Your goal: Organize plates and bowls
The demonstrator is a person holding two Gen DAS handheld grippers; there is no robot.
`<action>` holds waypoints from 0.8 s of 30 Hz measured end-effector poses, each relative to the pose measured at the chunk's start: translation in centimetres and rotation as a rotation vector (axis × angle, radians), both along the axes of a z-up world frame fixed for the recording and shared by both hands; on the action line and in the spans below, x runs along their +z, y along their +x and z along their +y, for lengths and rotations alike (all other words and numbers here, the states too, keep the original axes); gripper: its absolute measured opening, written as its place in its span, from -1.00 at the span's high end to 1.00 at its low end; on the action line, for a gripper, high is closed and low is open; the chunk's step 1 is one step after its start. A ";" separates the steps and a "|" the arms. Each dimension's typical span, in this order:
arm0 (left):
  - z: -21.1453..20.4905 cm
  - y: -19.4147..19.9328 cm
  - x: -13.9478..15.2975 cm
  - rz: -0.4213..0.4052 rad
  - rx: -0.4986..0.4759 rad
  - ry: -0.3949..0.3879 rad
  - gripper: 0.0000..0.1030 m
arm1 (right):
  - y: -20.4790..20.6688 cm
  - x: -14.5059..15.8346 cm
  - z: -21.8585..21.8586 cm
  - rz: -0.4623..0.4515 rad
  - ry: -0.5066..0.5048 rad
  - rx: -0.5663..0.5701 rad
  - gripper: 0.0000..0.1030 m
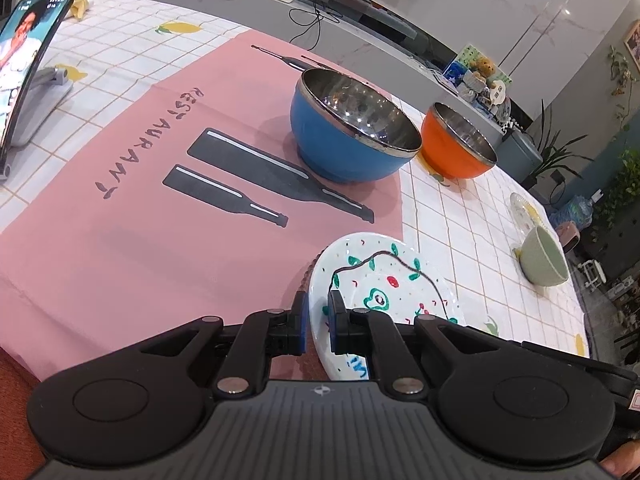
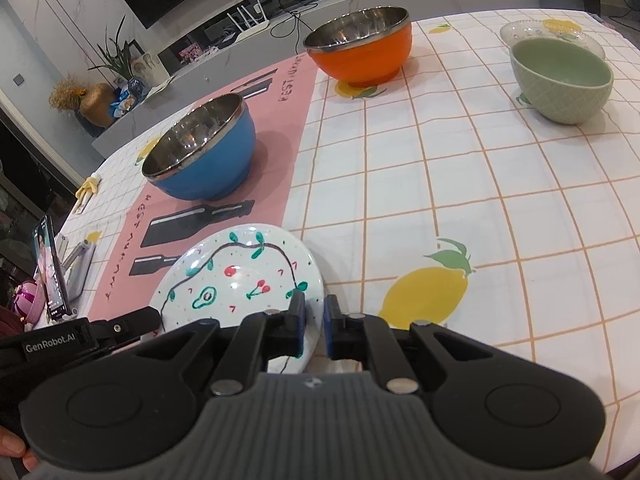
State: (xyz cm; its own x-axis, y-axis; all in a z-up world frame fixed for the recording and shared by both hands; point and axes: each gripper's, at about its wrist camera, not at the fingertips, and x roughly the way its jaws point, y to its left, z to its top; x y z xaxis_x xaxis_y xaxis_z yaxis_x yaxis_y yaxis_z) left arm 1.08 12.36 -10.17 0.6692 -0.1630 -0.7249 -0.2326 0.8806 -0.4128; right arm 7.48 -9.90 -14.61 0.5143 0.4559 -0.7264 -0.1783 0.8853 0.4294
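Note:
A white plate [image 1: 384, 280] [image 2: 240, 280] painted with vines, cherries and an avocado sits at the right edge of the pink mat. My left gripper [image 1: 318, 316] is shut on the plate's left rim, one pad above and one below. My right gripper [image 2: 316, 320] is shut on the opposite rim. A blue steel-lined bowl [image 1: 352, 136] [image 2: 200, 148] stands on the mat beyond the plate. An orange bowl [image 1: 460, 144] [image 2: 360, 48] stands further back on the tablecloth. A pale green bowl [image 1: 544, 256] [image 2: 560, 80] is far right, with a clear glass dish [image 1: 524, 208] [image 2: 552, 32] just behind it.
The pink mat [image 1: 120, 240] [image 2: 296, 100] with bottle prints lies on a checked lemon-print tablecloth [image 2: 460, 200]. A phone on a stand [image 1: 24, 60] [image 2: 50, 272] is at the table's left edge. A counter with a router and cables runs behind the table.

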 end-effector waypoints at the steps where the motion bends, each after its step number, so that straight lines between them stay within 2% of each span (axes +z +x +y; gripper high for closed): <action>1: -0.1 0.0 0.0 0.000 -0.001 0.008 0.79 | 0.0 0.0 0.0 -0.004 -0.004 0.003 0.86; 7: -0.3 0.1 0.1 0.003 -0.005 0.049 0.80 | -0.1 0.1 0.1 -0.009 -0.009 0.006 0.86; 13: -0.3 -0.1 0.5 -0.020 0.008 0.064 0.77 | -0.2 0.3 -0.3 -0.007 0.020 0.000 0.77; 16: -0.1 -0.1 0.2 -0.013 0.023 0.053 0.62 | -0.4 0.5 -0.5 -0.019 0.007 -0.018 0.76; 21: 0.2 -0.1 -0.1 -0.003 0.025 0.027 0.57 | -0.4 0.4 -0.8 -0.013 0.031 -0.019 0.99; 24: 0.0 -0.1 -0.1 -0.003 0.021 0.033 0.57 | -0.5 0.3 -0.5 -0.011 0.016 -0.004 1.00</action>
